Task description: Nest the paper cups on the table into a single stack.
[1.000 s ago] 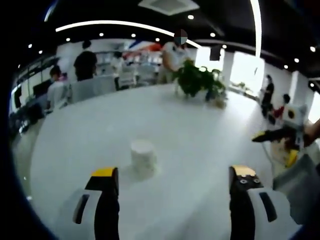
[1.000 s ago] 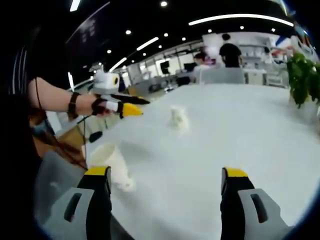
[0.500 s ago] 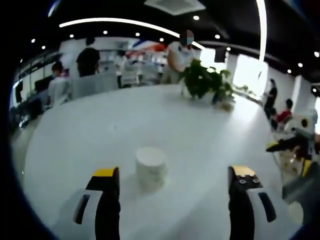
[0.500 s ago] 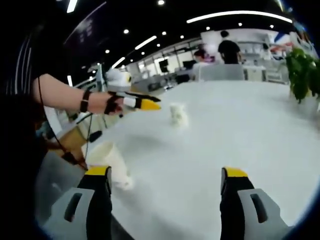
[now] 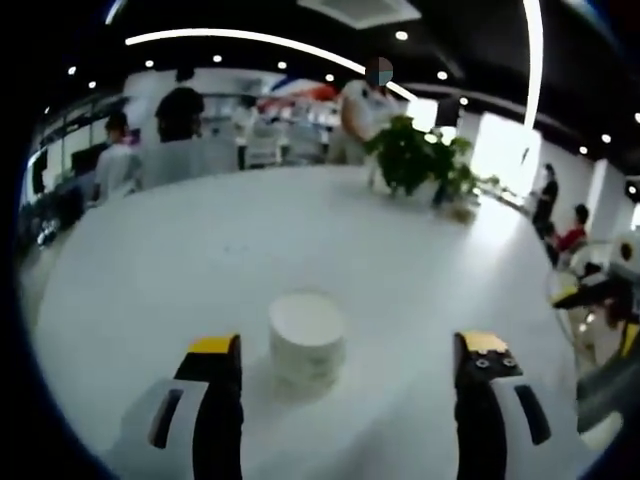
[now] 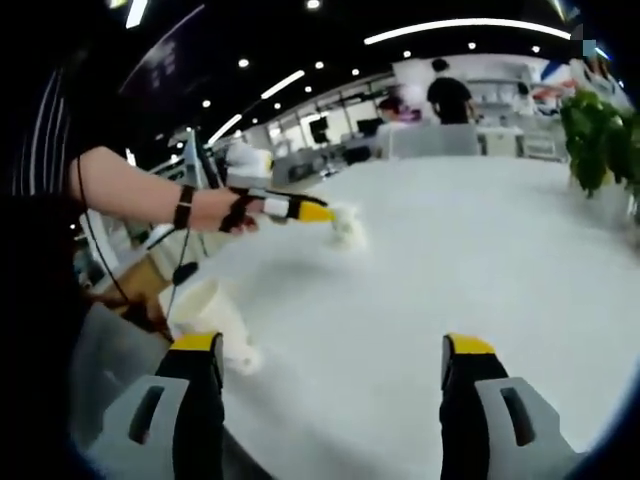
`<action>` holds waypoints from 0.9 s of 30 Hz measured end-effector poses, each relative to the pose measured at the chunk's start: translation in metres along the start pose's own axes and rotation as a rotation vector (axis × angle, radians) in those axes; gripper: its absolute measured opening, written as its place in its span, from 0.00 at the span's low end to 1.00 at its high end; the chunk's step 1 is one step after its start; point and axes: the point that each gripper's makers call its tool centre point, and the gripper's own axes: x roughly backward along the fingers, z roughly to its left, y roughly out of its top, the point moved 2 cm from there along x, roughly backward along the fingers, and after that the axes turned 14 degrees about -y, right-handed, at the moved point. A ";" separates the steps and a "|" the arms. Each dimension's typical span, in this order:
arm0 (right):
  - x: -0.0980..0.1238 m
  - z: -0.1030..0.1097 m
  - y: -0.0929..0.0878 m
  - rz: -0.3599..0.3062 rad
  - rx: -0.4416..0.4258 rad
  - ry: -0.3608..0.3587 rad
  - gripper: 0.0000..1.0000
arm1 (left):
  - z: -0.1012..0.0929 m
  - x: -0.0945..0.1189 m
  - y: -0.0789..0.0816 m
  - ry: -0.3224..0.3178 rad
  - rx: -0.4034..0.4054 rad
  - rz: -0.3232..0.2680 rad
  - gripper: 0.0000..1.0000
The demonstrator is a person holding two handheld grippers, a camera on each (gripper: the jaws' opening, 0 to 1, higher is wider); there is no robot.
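Note:
A white paper cup (image 5: 306, 340) stands upside down on the white table (image 5: 200, 250), just ahead of my left gripper (image 5: 348, 350) and nearer its left jaw. The jaws are spread wide and apart from the cup. In the right gripper view the same cup (image 6: 348, 226) sits mid-table with the left gripper's (image 6: 318, 213) yellow tips right beside it. A second white cup (image 6: 215, 322) rests near the table's edge, close to the left jaw of my right gripper (image 6: 332, 346), which is open and holds nothing. The right gripper (image 5: 575, 297) also shows at the far right edge.
A potted green plant (image 5: 415, 160) stands at the table's far side, also seen as the plant (image 6: 600, 130) at the right. People and chairs lie beyond the table. A person's bare arm (image 6: 130, 195) reaches in from the left. The table edge (image 6: 150, 330) runs near the second cup.
My left gripper has moved forward to the upside-down cup, which now looms larger between its jaws. The right gripper has stayed almost still, and both stay open.

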 end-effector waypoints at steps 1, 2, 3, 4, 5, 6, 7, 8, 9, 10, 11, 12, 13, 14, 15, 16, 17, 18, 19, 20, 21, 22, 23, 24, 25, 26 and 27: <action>0.000 0.000 0.000 0.002 -0.004 -0.002 0.88 | 0.001 -0.001 -0.001 0.000 -0.004 0.003 0.86; 0.000 -0.001 -0.001 0.005 -0.011 -0.004 0.88 | 0.002 -0.002 -0.001 0.000 -0.006 0.007 0.85; 0.001 0.000 -0.002 0.003 -0.011 -0.005 0.88 | 0.003 -0.002 0.000 0.002 -0.004 0.005 0.85; 0.001 0.000 -0.002 0.001 -0.011 -0.007 0.88 | 0.004 -0.003 0.002 0.007 -0.006 -0.005 0.85; 0.001 0.001 -0.003 0.003 -0.010 -0.005 0.88 | 0.005 -0.003 0.002 0.009 -0.009 -0.004 0.84; 0.001 0.002 -0.004 0.006 -0.010 -0.003 0.88 | 0.006 -0.004 0.002 0.014 -0.012 -0.001 0.83; 0.001 0.002 -0.005 0.009 -0.011 -0.002 0.88 | 0.008 -0.005 0.002 0.021 -0.017 0.002 0.81; 0.001 0.003 -0.005 0.010 -0.013 -0.002 0.88 | 0.009 -0.006 0.003 0.022 -0.021 0.001 0.80; 0.002 0.003 -0.005 0.009 -0.015 -0.002 0.88 | 0.010 -0.007 0.002 0.023 -0.020 0.000 0.79; 0.002 0.004 -0.005 0.010 -0.018 -0.002 0.88 | 0.011 -0.008 0.002 0.022 -0.019 0.001 0.78; 0.002 0.003 -0.006 0.014 -0.021 -0.003 0.88 | 0.012 -0.010 0.000 0.018 -0.017 0.009 0.78; 0.002 0.003 -0.007 0.014 -0.022 -0.001 0.88 | 0.014 -0.011 -0.002 0.020 -0.015 0.013 0.78; 0.003 0.003 -0.007 0.014 -0.022 -0.002 0.88 | 0.014 -0.011 -0.001 0.025 -0.020 0.012 0.77; 0.003 0.003 -0.007 0.015 -0.022 -0.003 0.88 | 0.014 -0.011 -0.001 0.025 -0.020 0.012 0.77; 0.004 0.003 -0.007 0.016 -0.022 -0.003 0.87 | 0.016 -0.011 -0.002 0.030 -0.017 0.014 0.76; 0.005 0.003 -0.007 0.015 -0.023 -0.004 0.87 | 0.017 -0.011 -0.001 0.033 -0.013 0.008 0.76; 0.005 0.002 -0.006 0.014 -0.022 -0.007 0.87 | 0.019 -0.011 -0.001 0.038 -0.011 0.002 0.76; 0.005 0.001 -0.006 0.013 -0.023 -0.007 0.87 | 0.021 -0.011 -0.001 0.042 -0.014 0.002 0.75; 0.005 0.001 -0.006 0.012 -0.023 -0.007 0.87 | 0.021 -0.012 -0.001 0.044 -0.016 0.005 0.74; 0.005 0.000 -0.007 0.016 -0.013 -0.011 0.87 | 0.022 -0.012 0.000 0.048 -0.020 0.001 0.73; 0.005 -0.001 -0.008 0.018 -0.009 -0.013 0.87 | 0.024 -0.012 0.001 0.051 -0.020 -0.003 0.71; 0.004 -0.001 -0.009 0.018 -0.006 -0.011 0.87 | 0.025 -0.013 0.001 0.049 -0.016 -0.005 0.69; 0.004 -0.002 -0.010 0.023 -0.009 -0.010 0.87 | 0.025 -0.013 0.001 0.047 -0.014 -0.009 0.67; 0.003 -0.002 -0.011 0.026 -0.017 -0.011 0.87 | 0.026 -0.014 0.001 0.050 -0.012 -0.009 0.66; 0.003 -0.002 -0.011 0.024 -0.017 -0.012 0.87 | 0.026 -0.014 0.001 0.050 -0.011 -0.008 0.65; 0.003 -0.001 -0.011 0.024 -0.018 -0.011 0.87 | 0.026 -0.014 0.001 0.046 -0.010 -0.008 0.63; 0.003 -0.001 -0.011 0.026 -0.021 -0.010 0.87 | 0.026 -0.014 0.001 0.043 -0.012 -0.009 0.60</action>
